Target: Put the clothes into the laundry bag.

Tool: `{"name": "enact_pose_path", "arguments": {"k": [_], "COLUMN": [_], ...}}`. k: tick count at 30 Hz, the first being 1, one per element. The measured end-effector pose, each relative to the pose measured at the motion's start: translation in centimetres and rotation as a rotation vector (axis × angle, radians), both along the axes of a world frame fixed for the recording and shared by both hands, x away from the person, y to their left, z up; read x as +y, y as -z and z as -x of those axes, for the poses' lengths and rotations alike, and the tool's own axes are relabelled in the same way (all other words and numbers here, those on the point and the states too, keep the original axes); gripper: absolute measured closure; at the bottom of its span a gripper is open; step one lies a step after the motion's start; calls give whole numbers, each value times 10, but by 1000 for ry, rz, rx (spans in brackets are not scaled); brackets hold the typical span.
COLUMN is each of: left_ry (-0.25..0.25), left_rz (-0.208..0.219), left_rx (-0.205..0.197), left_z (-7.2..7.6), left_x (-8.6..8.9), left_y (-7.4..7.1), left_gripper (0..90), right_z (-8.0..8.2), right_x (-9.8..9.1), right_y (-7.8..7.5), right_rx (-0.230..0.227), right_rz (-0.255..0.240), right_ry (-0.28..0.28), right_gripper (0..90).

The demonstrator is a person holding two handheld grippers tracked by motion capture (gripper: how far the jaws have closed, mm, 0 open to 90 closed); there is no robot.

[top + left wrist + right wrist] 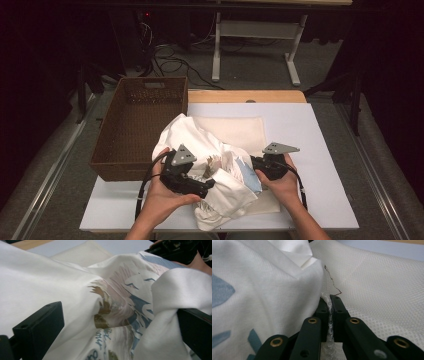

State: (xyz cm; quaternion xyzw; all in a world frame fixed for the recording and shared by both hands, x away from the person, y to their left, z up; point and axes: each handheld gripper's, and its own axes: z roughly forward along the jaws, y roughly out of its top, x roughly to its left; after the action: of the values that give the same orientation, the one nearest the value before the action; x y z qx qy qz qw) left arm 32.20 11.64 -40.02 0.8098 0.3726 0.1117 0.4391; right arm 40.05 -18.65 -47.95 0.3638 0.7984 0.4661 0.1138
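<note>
White shirt (pixel 210 150), printed in blue and brown, crumpled in a heap at table's front centre, partly over mesh bag (pixel 245 131). Print folds inward, creased (pixel 117 305). Mesh bag cream, flat under and behind shirt, edge pinched up at shirt's right (pixel 329 305).

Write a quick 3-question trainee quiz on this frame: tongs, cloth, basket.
1. True or false: the left tongs are clamped shut on the shirt.
2. What do the right tongs pinch? A) the basket rim B) a fold of the mesh cloth C) a cable
3. Fill in: the basket sits to the ____ of the shirt in the high view.

Key
1. False: their jaws stand wide apart, shirt fabric bunched between them.
2. B: a thin fold of mesh cloth is nipped between the closed jaws.
3. left, at the table edge.
</note>
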Motion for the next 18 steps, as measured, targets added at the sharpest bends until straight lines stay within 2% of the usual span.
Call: {"name": "enact_pose_path", "arguments": {"k": [3,4,5,6,7,8,10,11,13,15,17,18], "left_ry": [-19,-64,-64,-180,-180,-220,-275,-287,-350,-401,-421,-424], "left_rz": [20,22,22,-7,-7,-13,-17,-23,-67,-118,-139,-145], "left_rx": [-9,-26,-26,-52,-52,-55,-49,-41,-9,2,27,43], "left_z": [-1,-2,-2,-6,-6,-9,-16,-20,-30,-37,-44,-47], "left_x": [11,17,17,23,23,26,32,34,35,34,33,33], "left_y": [-3,-4,-4,-4,-4,-4,-3,-2,2,8,14,16], "left_gripper": [2,2,2,2,3,2,2,2,12,46,151,172], "right_z": [0,0,0,0,0,0,0,0,0,0,0,0], "right_x": [0,0,0,0,0,0,0,1,1,1,1,1], "right_y": [0,0,0,1,1,1,1,1,1,1,1,1], "right_rx": [-1,-3,-3,0,0,-1,-3,-2,-2,-1,-2,-2], "right_rz": [1,0,0,0,0,1,2,0,0,2,3,4], "right_ry": [-3,-2,-2,-2,-2,-3,-4,-3,-2,-4,-5,-6], "right_gripper": [875,875,875,875,875,875,875,875,874,875,874,874]}}
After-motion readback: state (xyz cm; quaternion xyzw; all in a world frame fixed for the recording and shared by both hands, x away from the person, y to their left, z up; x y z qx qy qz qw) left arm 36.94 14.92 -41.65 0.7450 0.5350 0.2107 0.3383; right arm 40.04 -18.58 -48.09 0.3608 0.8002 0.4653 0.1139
